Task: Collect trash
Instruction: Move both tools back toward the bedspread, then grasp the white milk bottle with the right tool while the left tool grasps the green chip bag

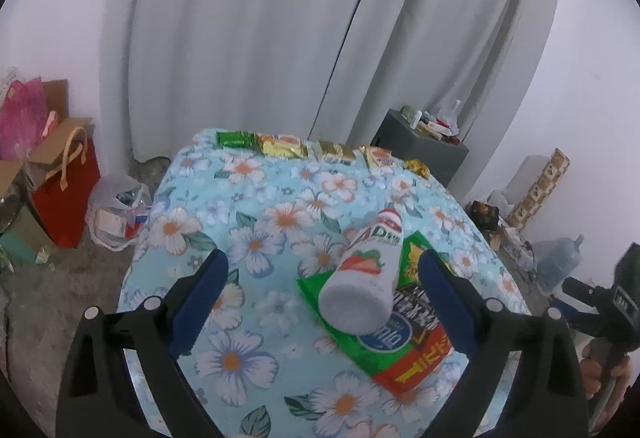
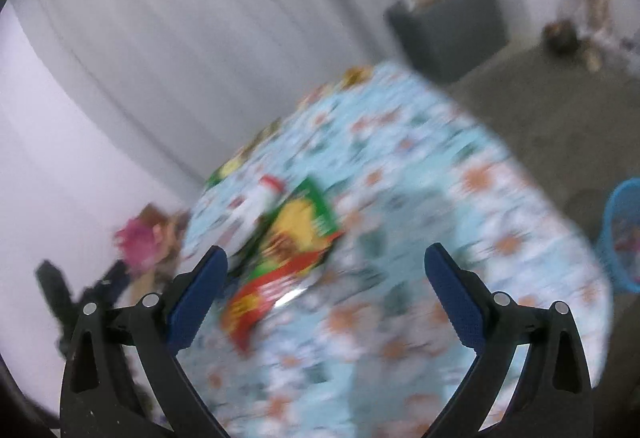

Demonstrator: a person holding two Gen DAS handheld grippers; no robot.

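Left gripper [image 1: 322,270]: jaws spread wide, holding nothing. The white strawberry bottle [image 1: 364,274] lies on its side on the green snack packet [image 1: 396,338], between the jaws toward three o'clock, on the floral tabletop [image 1: 248,198]. Right gripper [image 2: 326,266]: jaws wide, empty; view blurred, packet at ten o'clock. Blue basket [image 2: 622,234] at three o'clock.

Floral-clothed table [image 1: 248,198] bears green wrapper [image 1: 384,334]; snack packets [image 1: 280,145] line far edge.

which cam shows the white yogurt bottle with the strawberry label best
The left wrist view: the white plastic strawberry-label bottle lies sharp on the green and red snack packet. The right wrist view shows only a motion-blurred white shape.
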